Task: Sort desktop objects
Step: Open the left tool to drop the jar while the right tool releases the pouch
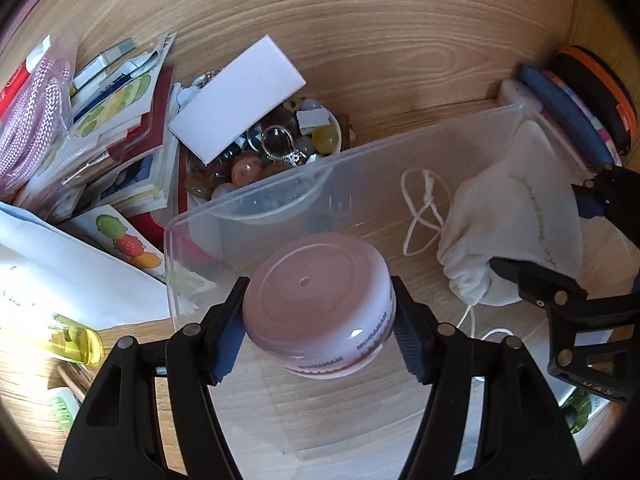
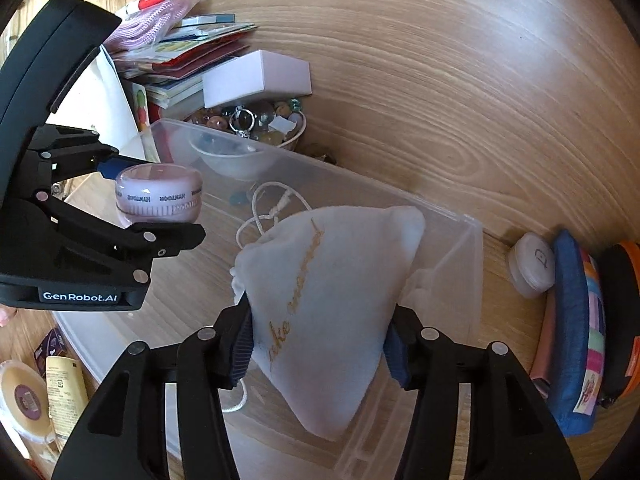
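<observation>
Left wrist view: left gripper (image 1: 318, 330) jaws clamp the pink jar (image 1: 320, 308) above the clear bin (image 1: 420, 136); right gripper (image 2: 318, 346) jaws pinch the white pouch (image 2: 332, 300), whose slack cloth could slip free.

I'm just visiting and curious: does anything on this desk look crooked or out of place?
Yes. A white box lies tilted on top of a bowl of beads and trinkets, perched rather than flat. Left of it, the stack of booklets and packets is fanned out unevenly. Nothing looks spilled or broken.
</observation>
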`<state>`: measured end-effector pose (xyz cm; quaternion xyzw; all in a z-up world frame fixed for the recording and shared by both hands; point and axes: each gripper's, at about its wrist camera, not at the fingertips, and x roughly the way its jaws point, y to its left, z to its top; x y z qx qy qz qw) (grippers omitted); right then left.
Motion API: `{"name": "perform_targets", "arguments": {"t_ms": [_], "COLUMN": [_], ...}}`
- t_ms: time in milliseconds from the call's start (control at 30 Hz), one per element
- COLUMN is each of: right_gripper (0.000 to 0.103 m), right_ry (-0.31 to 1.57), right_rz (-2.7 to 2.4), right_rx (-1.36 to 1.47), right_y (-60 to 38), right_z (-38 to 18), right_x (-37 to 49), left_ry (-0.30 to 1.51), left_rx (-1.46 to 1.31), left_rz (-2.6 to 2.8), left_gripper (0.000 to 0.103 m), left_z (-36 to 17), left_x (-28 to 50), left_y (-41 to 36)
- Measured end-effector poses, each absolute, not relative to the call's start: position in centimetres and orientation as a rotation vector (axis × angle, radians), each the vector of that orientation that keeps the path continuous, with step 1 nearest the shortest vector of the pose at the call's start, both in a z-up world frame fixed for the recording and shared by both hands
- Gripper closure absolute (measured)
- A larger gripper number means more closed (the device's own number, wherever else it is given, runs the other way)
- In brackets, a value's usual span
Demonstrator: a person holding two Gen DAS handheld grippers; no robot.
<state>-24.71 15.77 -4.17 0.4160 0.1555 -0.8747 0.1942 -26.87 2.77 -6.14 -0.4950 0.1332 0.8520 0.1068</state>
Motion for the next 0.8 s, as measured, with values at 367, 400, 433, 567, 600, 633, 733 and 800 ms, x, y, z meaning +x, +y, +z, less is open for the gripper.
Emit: {"name": "perform_targets", "arguments": {"t_ms": [367, 400, 433, 567, 600, 633, 733, 800], "right_gripper": [0.033, 0.032, 0.032, 0.026, 0.025, 0.025, 0.024, 0.023], "right_ry": [0.427, 0.43, 0.431, 0.429, 0.423, 0.423, 0.434, 0.438], "right_rz": [-2.484, -2.491, -2.498, -2.521, -2.524, -2.525, -2.536, -2.541], "right_rx": [1.135, 1.124, 1.117, 1.078, 1.068, 1.062, 1.037, 1.029], "right_y": [16.1, 16.1, 16.2, 16.4, 16.4, 16.6, 16.7, 16.8], "right_z": [-3.6, -3.4, -3.3, -2.9, -2.7, -2.3, -1.7, -1.3], "right_x": [-24.5, -24.4, -24.2, -24.0, -23.9, -23.6, -23.1, -22.8], "left_ry": [0.403, 0.391, 0.38, 0.371, 0.372, 0.373, 0.378, 0.379], "left_rx": [-1.44, -1.438, -1.438, -1.446, -1.444, -1.438, -1.403, -1.375], "left_rz": [2.537, 2.533, 2.531, 2.534, 2.534, 2.533, 2.545, 2.567], "left_gripper": [0.024, 0.023, 0.022, 0.021, 0.02, 0.02, 0.017, 0.012], "left_z": [-5.9, -5.9, -5.8, -5.8, -5.7, -5.6, -4.7, -4.0], "left_x": [-27.1, -27.1, -27.1, -27.0, -26.8, -26.7, -26.0, -25.4], "left_y": [3.3, 3.2, 3.2, 3.4, 3.4, 3.4, 3.6, 3.5]}}
